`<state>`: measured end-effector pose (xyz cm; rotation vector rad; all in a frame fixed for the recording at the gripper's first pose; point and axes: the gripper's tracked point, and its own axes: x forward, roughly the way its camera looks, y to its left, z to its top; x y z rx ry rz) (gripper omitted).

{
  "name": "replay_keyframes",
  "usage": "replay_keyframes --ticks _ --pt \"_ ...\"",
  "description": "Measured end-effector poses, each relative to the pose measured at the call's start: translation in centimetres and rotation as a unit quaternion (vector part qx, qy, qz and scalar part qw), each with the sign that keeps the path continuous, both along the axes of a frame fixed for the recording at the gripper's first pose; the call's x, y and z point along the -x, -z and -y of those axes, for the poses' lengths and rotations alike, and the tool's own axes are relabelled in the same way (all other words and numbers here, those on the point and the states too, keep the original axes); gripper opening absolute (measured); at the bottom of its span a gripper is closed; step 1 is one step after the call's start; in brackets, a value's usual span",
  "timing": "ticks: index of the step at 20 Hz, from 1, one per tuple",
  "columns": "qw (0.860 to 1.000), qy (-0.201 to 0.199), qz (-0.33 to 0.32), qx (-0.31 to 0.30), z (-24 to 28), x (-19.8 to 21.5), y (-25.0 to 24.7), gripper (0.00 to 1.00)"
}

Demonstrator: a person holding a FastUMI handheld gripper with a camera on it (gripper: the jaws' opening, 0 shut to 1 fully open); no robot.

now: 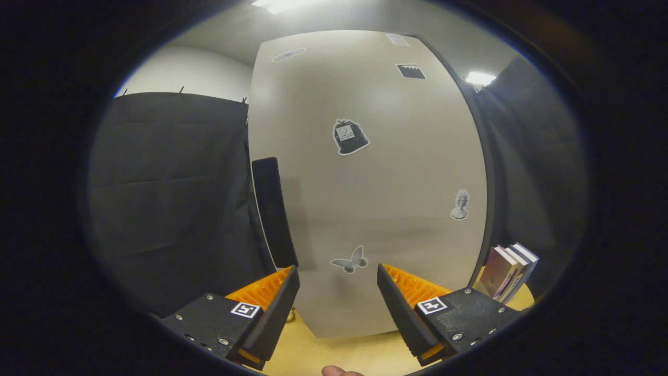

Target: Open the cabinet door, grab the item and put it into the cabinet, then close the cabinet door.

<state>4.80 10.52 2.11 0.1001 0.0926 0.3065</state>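
A pale grey cabinet door (376, 172) stands shut just ahead of me, dotted with small stickers, among them a butterfly (350, 260). A long dark handle (274, 211) runs upright along the door's left edge, above my left finger. My gripper (338, 274) is open, with nothing between its fingers, and the door's lower part shows in the gap. A few books (509, 271) stand upright to the right of the cabinet, beyond my right finger.
The cabinet and books rest on a light wooden tabletop (344, 350). Black cloth (172, 198) hangs to the left of the cabinet and also to its right. A fingertip (336, 371) shows below the gripper.
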Motion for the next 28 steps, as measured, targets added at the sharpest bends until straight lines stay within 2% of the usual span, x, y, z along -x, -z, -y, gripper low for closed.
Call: replay_keyframes --ticks 11,28 --pt "0.997 0.079 0.012 0.015 2.6 -0.5 -0.3 0.94" --pt "0.997 0.071 0.024 0.017 1.6 1.0 -1.0 0.94"
